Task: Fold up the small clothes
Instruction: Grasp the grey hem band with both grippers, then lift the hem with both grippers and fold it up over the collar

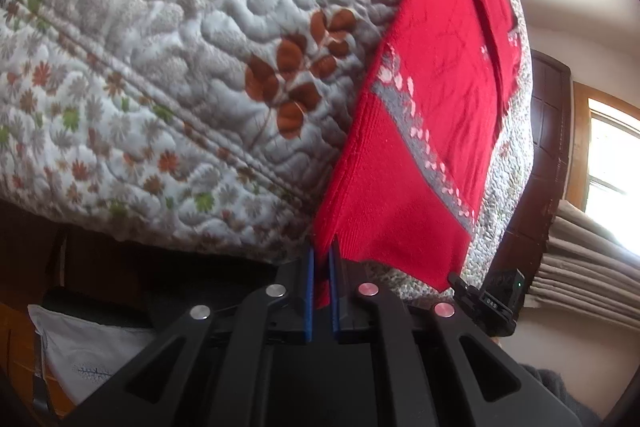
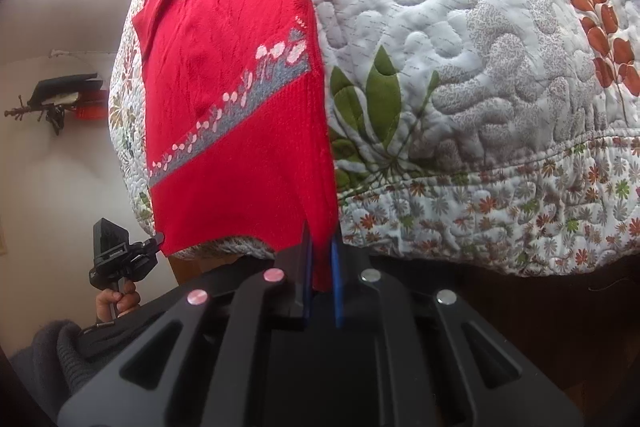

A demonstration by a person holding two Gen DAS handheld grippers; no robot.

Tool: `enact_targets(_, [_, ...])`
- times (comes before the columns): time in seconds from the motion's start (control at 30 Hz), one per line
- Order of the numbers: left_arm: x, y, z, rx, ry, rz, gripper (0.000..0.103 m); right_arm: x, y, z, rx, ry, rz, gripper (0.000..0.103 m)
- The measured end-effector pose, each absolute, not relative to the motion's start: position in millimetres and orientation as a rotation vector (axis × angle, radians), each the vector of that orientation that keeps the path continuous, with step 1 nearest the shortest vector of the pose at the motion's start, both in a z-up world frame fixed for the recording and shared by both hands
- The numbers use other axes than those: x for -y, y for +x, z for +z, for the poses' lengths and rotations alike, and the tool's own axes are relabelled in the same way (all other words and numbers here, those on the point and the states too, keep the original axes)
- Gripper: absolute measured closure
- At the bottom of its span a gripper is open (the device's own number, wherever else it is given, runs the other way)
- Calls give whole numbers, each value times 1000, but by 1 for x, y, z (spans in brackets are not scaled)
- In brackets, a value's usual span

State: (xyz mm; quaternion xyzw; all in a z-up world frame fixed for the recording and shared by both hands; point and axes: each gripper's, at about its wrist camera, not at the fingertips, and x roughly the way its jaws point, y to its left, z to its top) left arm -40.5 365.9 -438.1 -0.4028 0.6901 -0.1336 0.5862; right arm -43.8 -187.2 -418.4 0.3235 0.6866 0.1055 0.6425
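Observation:
A small red knit sweater (image 1: 436,99) with a grey band of pale flowers lies flat on the quilted bedspread (image 1: 180,67), its hem hanging at the bed's near edge. My left gripper (image 1: 322,259) is shut on one bottom corner of the hem, red cloth pinched between its blue pads. In the right wrist view the same red sweater (image 2: 240,87) stretches away from me, and my right gripper (image 2: 322,247) is shut on the other bottom corner. Each gripper shows in the other's view: the right gripper (image 1: 460,281) and the left gripper (image 2: 158,241), held by a hand (image 2: 116,301).
The floral quilted bedspread (image 2: 480,47) covers the bed and drops over its near edge. A white bag (image 1: 80,347) lies below at the left. Beige curtains (image 1: 592,267) and a window (image 1: 608,155) stand to the right. A wall hook with dark items (image 2: 64,95) hangs at the left.

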Motion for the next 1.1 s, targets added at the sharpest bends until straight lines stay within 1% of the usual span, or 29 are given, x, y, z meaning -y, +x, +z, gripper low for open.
enact_targets(0.17, [-371, -41, -419, -1580, -953, -324, 97, 189, -45, -402, -1550, 766, 261, 97])
enact_targets(0.4, [-386, -29, -339, -1425, -1010, -422, 97, 202, -34, -340, -1428, 877, 350, 97])
enact_targets(0.6, [-387, 12, -302, -1314, -1119, -483, 97, 217, 5, -302, -1326, 971, 401, 97])
enact_targets(0.83, [-387, 78, -294, -1243, -1225, -507, 97, 227, 70, -278, -1253, 1017, 430, 97])
enact_targets(1.0, [-391, 134, -307, -1203, -1327, -494, 97, 232, 116, -281, -1259, 1020, 419, 97])
enact_targets(1.1, [-391, 166, -326, -1198, -1379, -466, 97, 234, 146, -290, -1272, 1024, 401, 97])
